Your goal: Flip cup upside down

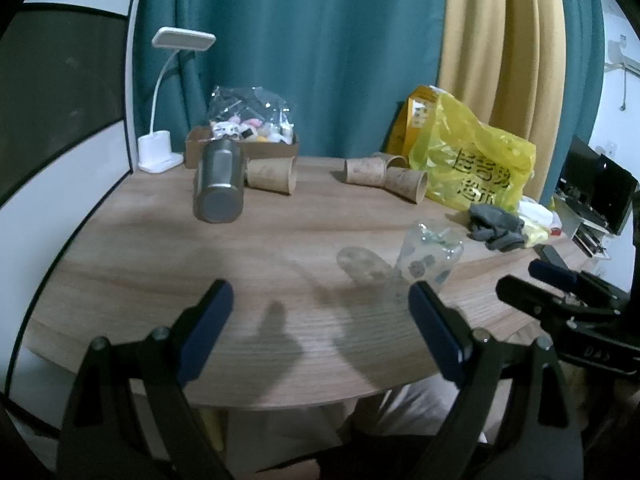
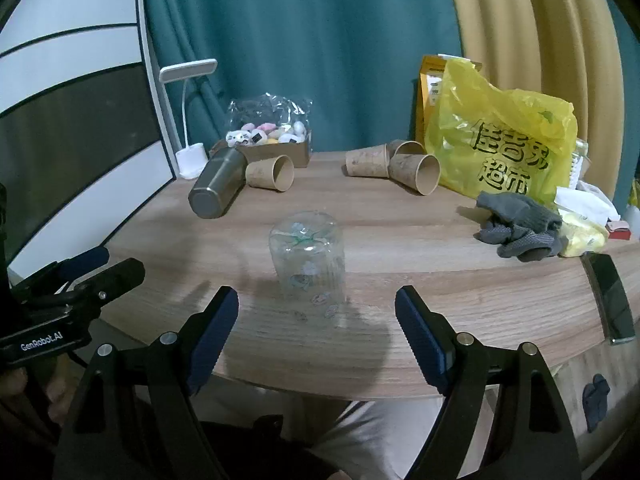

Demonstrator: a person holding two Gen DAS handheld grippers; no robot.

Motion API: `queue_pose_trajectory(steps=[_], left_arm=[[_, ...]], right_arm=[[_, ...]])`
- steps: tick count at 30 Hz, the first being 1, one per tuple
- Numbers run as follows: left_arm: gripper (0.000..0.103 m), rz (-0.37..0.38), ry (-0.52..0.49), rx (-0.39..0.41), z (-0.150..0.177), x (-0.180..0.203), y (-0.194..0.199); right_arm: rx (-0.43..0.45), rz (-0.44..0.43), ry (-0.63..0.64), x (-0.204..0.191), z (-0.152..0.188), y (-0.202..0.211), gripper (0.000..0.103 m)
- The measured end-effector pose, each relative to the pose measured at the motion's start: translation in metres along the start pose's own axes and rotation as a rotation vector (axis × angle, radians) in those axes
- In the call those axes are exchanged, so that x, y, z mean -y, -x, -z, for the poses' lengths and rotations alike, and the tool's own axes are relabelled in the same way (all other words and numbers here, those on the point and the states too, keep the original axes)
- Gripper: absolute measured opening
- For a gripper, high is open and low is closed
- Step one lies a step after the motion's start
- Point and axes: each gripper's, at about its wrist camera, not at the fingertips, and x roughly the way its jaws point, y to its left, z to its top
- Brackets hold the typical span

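Table (image 2: 400,240): round wooden top, crowded along the back, and the near edge runs close under both tools, so anything knocked forward has little room before it drops.
Yellow bag (image 2: 500,136): big and slack at the right rear, well apart from the action, no threat that I can see.
Steel flask (image 2: 218,184): lying on its side at the left rear, free to roll if the table gets bumped.
Paper cups (image 2: 414,172): tipped over at the back, light, a stray sweep would scatter them.
Clear cup (image 2: 307,258): near the front edge, looks mouth-down already with its base up, so I'd say the flip is done or nearly so; it is thin and see-through, easy to misjudge and nudge over.
Right gripper (image 2: 316,316): spread wide, holding nothing, the cup just ahead between its fingers; closing off-centre could skid it.
Left gripper (image 1: 320,312): also wide apart and empty, cup off to its right.
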Motion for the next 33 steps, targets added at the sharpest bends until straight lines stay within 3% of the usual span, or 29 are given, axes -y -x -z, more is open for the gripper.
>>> queue_pose_trajectory(steps=[33], left_arm=[[0.091,0.004,-0.006,0.007,-0.0005,0.0040,0.0050]], right_arm=[[-0.003,-0.002,-0.002,0.0000,0.0009,0.0001,0.083]])
